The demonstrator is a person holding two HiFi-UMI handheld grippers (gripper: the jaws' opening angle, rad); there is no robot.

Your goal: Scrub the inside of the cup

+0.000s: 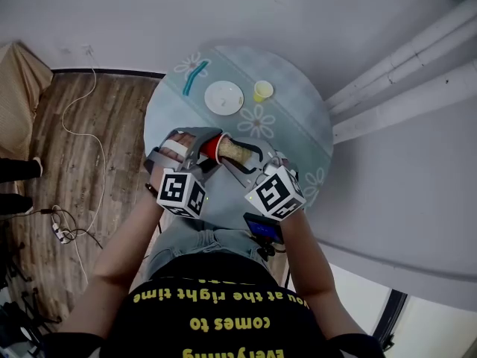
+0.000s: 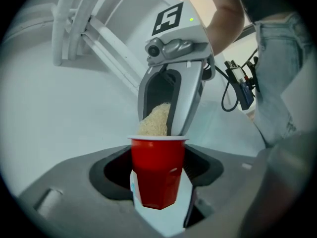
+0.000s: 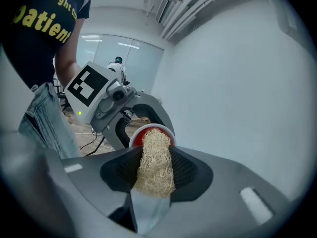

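Right now your left gripper (image 1: 200,149) is clamped on the lower body of the red plastic cup (image 2: 157,175), one jaw on each side. The open mouth points away along the jaws towards your other hand. That leaves the rim clear all round, which is why the scrubber can get in at all. Your right gripper (image 1: 250,162) is closed on the rear half of the loofah scrubber (image 3: 155,165), so the free end sticks out past the fingertips. That free end sits at the cup's mouth and looks to be just inside the rim; how deep it reaches I cannot tell.

You hold both in the air in front of you, over the near edge of the round table (image 1: 298,118), cup and scrubber in one line. I judge that this lets you push and twist without the cup tipping.

Further back on the table, well apart from your work, are a white plate (image 1: 223,97), a small yellow cup (image 1: 262,91) and a teal stick (image 1: 195,77) whose kind I cannot make out. Cables (image 1: 89,155) trail on the wood floor to your left, and pipes (image 1: 402,73) run along the wall.

None of it blocks you. The likely limit is the right gripper's fingertips meeting the rim.
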